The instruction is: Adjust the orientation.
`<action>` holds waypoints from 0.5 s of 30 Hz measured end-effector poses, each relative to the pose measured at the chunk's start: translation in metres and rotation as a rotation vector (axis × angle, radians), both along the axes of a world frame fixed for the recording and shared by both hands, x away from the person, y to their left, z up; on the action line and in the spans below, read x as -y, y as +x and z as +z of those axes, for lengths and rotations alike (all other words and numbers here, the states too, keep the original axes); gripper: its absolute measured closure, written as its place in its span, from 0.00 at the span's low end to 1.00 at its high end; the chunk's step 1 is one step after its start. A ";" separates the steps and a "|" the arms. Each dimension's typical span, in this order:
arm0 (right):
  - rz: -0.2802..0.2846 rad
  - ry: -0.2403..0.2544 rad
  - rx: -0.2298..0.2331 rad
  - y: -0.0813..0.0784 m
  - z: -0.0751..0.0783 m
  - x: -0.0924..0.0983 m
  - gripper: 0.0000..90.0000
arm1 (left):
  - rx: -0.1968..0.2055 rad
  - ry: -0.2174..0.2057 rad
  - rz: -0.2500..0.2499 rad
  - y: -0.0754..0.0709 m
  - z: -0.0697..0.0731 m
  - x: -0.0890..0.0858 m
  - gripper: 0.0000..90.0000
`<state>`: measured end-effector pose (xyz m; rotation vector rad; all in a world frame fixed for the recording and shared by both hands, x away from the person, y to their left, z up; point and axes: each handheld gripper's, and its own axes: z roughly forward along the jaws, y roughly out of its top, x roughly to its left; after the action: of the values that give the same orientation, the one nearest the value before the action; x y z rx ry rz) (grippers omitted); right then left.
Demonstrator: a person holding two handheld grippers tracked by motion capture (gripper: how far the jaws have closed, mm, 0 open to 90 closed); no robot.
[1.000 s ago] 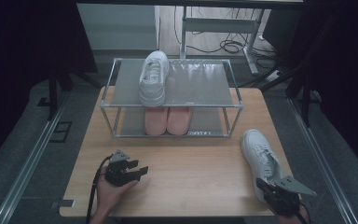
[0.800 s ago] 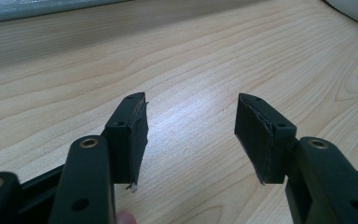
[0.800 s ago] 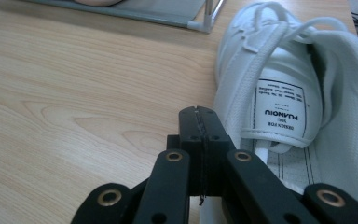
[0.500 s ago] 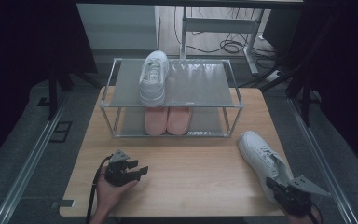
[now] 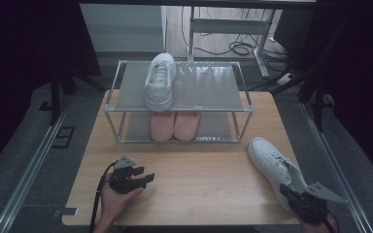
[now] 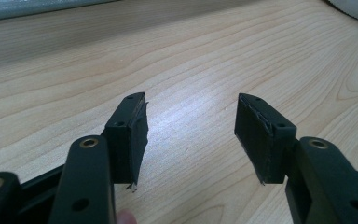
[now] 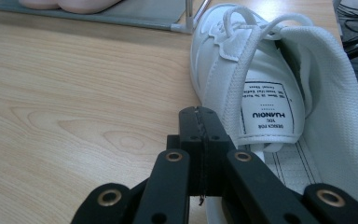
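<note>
Jaws of the right gripper (image 7: pixel 200 140) were pressed fully together, pad against pad, with nothing between them. Just beyond their tips and a little to one side lay the white sneaker (image 7: pixel 270 88), its heel opening and printed tongue label facing the camera of the right gripper view. From above, the right gripper (image 5: pixel 303 201) sat at the sneaker's (image 5: pixel 274 167) heel end, close against it; whether the jaws actually touched the collar could not be told.

Compared with the frame a second earlier, the sneaker had shifted: its toe swung a bit further toward the middle of the wooden surface (image 5: pixel 199 179) and it lay more slanted, while the right gripper had slid slightly toward the near edge and the right-hand side. Over the last half second little changed.

The left gripper (image 5: pixel 131 177) held its place the whole time (no shift from either earlier frame). Its jaws stood wide apart in the left gripper view (image 6: pixel 191 135), with only bare wood grain ahead of them and between them.

Well beyond both sets of jaws stood the metal shoe rack (image 5: pixel 243 109), unmoved, with a second white sneaker (image 5: pixel 160 80) on its top shelf and a pair of pink slippers (image 5: pixel 175 125) on the lower one.
</note>
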<state>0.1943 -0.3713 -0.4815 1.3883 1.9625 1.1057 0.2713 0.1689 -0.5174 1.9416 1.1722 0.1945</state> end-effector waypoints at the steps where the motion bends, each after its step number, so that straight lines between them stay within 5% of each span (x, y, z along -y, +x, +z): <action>1: 0.002 -0.001 0.003 0.000 0.000 -0.001 1.00 | -0.001 0.001 -0.001 0.000 0.000 0.000 0.50; 15: 0.071 0.041 0.071 0.011 0.035 0.004 0.99 | -0.005 0.003 -0.006 0.000 0.000 0.003 0.50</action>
<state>0.2051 -0.3757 -0.4465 1.2906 1.9622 1.2169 0.2713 0.1661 -0.5178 1.9489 1.1694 0.1882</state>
